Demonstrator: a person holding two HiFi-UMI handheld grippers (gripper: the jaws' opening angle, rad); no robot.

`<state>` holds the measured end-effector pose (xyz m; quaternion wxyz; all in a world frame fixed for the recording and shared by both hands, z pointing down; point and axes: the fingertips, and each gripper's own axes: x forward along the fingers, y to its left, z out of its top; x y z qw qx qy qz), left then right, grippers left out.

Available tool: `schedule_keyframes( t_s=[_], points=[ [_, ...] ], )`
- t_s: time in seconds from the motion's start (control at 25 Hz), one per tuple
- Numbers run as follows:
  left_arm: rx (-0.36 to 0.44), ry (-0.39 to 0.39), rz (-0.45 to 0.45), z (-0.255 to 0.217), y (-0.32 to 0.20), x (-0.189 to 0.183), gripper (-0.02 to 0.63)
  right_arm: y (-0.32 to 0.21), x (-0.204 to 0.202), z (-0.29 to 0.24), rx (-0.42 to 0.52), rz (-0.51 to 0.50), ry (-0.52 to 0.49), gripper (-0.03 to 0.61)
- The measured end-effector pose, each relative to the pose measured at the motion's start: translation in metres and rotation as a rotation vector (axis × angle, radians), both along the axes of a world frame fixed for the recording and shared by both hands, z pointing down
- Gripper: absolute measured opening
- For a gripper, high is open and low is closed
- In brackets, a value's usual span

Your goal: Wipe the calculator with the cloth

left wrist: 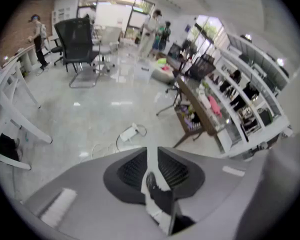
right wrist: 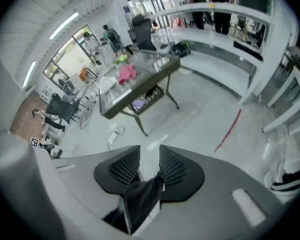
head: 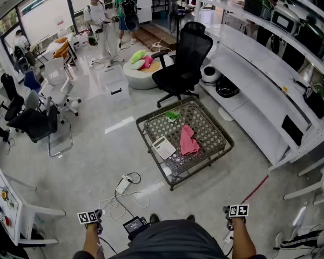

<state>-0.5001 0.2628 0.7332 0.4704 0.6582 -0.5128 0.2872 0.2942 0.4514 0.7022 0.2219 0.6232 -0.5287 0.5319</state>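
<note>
One mesh-topped counter (head: 205, 124) carries one calculator (head: 163, 147), one pink cloth (head: 188, 141) and one green item (head: 173, 114). Beside it stands one black office chair (head: 182, 58), one white power strip (head: 122, 185) lies on the floor (head: 97, 144), and two people stand at the far end, one in white (head: 95, 14) and one in green (head: 126, 4). There are two hand-held grippers, the left hand-held gripper (left wrist: 151, 156) and the right hand-held gripper (right wrist: 149, 154), with two marker cubes, one on the left (head: 87, 217) and one on the right (head: 238, 210).
</note>
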Motion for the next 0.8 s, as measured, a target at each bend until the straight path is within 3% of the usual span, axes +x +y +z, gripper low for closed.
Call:
schedule_keyframes(
  t_s=[0.16,0.4,0.52,0.64,0.8],
  points=[
    [0.297,0.118,0.057,-0.099,-0.089,0.043,0.100,-0.101,-0.024,-0.092,0.278,-0.042,0.001,0.121],
    [0.568,0.252,0.356,-0.225,-0.135,0.168,0.101,-0.180,-0.096,-0.194,0.539,-0.183,-0.009,0.120],
    [0.641,0.300,0.473,-0.261,-0.130,0.214,0.103,-0.189,-0.118,-0.221,0.595,-0.225,-0.012,0.120],
    [0.660,0.314,0.568,-0.277,-0.120,0.242,0.107,-0.189,-0.121,-0.234,0.625,-0.224,-0.008,0.110],
    [0.649,0.309,0.597,-0.274,-0.117,0.248,0.107,-0.181,-0.114,-0.232,0.620,-0.191,-0.001,0.110]
  ],
)
